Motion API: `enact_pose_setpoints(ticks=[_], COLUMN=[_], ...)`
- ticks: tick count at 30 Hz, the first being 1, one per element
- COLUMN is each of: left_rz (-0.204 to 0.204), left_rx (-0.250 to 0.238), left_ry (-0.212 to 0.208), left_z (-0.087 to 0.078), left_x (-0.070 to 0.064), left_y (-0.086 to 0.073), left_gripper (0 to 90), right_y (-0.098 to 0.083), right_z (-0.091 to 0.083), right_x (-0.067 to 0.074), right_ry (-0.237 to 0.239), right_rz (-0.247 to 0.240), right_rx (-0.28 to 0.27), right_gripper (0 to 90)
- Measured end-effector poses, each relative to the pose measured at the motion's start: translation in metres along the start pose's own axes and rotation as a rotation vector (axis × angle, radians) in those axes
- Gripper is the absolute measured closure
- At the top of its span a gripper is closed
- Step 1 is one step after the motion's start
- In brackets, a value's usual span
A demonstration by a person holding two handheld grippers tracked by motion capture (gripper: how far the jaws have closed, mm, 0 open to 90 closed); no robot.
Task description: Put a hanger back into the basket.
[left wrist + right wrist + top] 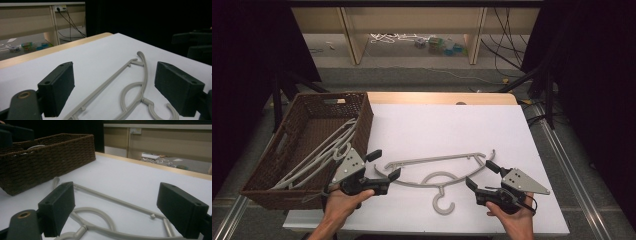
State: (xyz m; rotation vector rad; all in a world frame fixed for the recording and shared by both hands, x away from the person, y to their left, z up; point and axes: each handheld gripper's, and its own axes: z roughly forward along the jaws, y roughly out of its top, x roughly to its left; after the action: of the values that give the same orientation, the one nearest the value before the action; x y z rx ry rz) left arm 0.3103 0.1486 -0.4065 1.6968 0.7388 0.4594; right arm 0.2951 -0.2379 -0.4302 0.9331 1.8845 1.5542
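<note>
Grey plastic hanger point(439, 172), thin, curved, hooked, lay flat on white desk point(437, 125) right of woven brown basket point(362, 115). Left tongs point(384, 164) and right tongs point(478, 175) spread, flanking hanger, pinching nothing. Basket's hangers point(319, 155) tangled, partly hidden.

Open table point(452, 125) beyond the hanger point(439, 172); wicker basket point(362, 125) walls off left.

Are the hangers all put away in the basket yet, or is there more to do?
Nearly. Several grey hangers already lie in the brown woven basket. One hanger is left, flat on the white table. It sits between the left gripper and the right gripper; both are open, and neither holds it. Left to do: grab it and put it in the basket.
</note>
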Motion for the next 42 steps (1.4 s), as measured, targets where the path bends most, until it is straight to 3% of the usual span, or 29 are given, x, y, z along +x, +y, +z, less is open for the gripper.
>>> enact_pose_setpoints(ticks=[3,9,14,20,21,25,27,29,35,37,42], left_rz=[0.016,0.049,0.028,0.034,0.017,0.029,0.029,0.025,0.037,0.038,0.050], left_rx=[0.026,0.045,0.033,0.036,0.031,0.045,0.043,0.044,0.056,0.063,0.071], left_ry=[-0.018,-0.014,-0.005,0.000,-0.001,-0.005,-0.003,0.001,-0.008,-0.008,-0.009], left_z=[0.005,0.009,0.008,0.007,0.008,0.008,0.007,0.007,0.008,0.007,0.007], left_x=[-0.006,-0.011,-0.010,-0.007,-0.007,-0.007,-0.006,-0.006,-0.006,-0.006,-0.006], left_y=[-0.007,-0.020,-0.027,-0.028,-0.029,-0.030,-0.030,-0.030,-0.032,-0.033,-0.033], left_gripper=[16.3,16.5,16.6,16.6,16.6,16.6,16.6,16.6,16.5,16.5,16.5], right_y=[0.001,0.001,0.001,0.000,0.000,0.000,0.001,0.001,0.002,0.002,0.001], right_z=[-0.002,-0.002,-0.003,-0.004,-0.004,-0.002,0.000,0.005,0.026,0.035,0.052], right_x=[0.001,0.001,0.002,0.001,0.001,-0.001,-0.004,-0.009,-0.022,-0.025,-0.030], right_ry=[-0.003,-0.001,0.000,-0.002,-0.006,0.011,0.035,0.100,0.214,0.284,0.333], right_rz=[-0.003,-0.001,-0.008,-0.007,-0.006,-0.012,-0.019,-0.018,-0.147,-0.181,-0.278], right_rx=[0.024,0.026,0.033,0.026,0.021,0.040,0.067,0.126,0.298,0.368,0.503], right_gripper=[15.8,15.8,15.8,15.8,15.8,15.5,15.6,15.7,15.9,20.1,21.7])
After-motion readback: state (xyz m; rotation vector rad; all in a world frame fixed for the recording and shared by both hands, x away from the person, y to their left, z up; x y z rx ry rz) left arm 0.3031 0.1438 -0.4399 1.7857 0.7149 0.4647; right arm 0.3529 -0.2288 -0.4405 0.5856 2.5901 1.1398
